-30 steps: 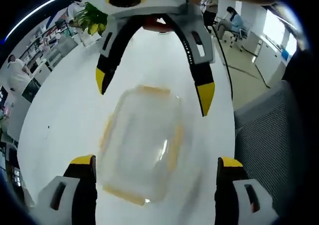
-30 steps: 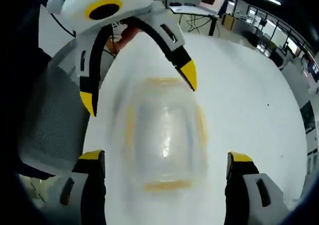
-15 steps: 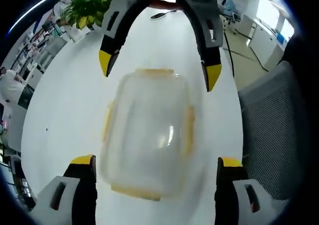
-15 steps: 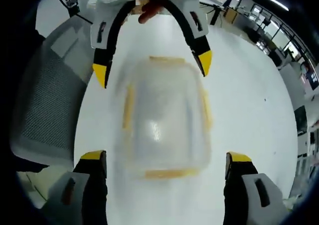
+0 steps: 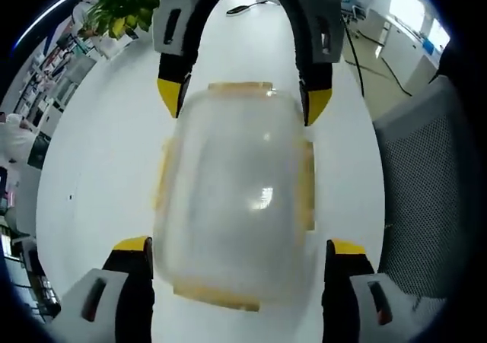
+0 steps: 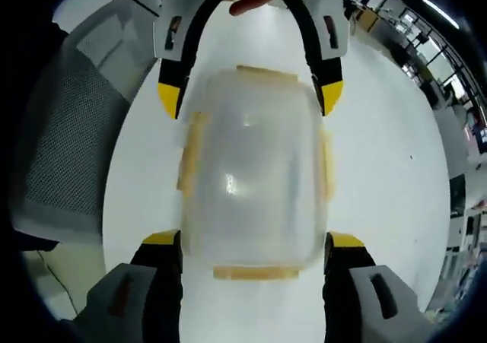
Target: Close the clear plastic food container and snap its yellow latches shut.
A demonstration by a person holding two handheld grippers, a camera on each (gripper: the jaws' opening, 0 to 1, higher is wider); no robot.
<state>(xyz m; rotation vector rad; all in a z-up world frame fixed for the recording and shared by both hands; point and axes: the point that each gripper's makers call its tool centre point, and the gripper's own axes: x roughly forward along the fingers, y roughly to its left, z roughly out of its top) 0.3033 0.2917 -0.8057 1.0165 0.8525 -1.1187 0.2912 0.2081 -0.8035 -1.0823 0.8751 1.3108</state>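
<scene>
Both grippers, left gripper (image 5: 237, 246) and right gripper (image 6: 255, 241), stand spread wide, straddling opposite short ends of the container (image 5: 234, 198). Its long axis runs between them (neither looks nearer).

Grippers close in on the container
Both grippers (image 5: 237, 248) (image 6: 252, 244) have drawn nearer; their fingers (image 5: 134, 246) now flank the container's (image 5: 234, 198) ends.

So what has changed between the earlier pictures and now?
Both grippers have closed in on the clear container from opposite ends: the right gripper now flanks its far end in the left gripper view, and the left gripper does likewise in the right gripper view. The jaws stay open, nothing gripped. The container stays on the white table.
</scene>
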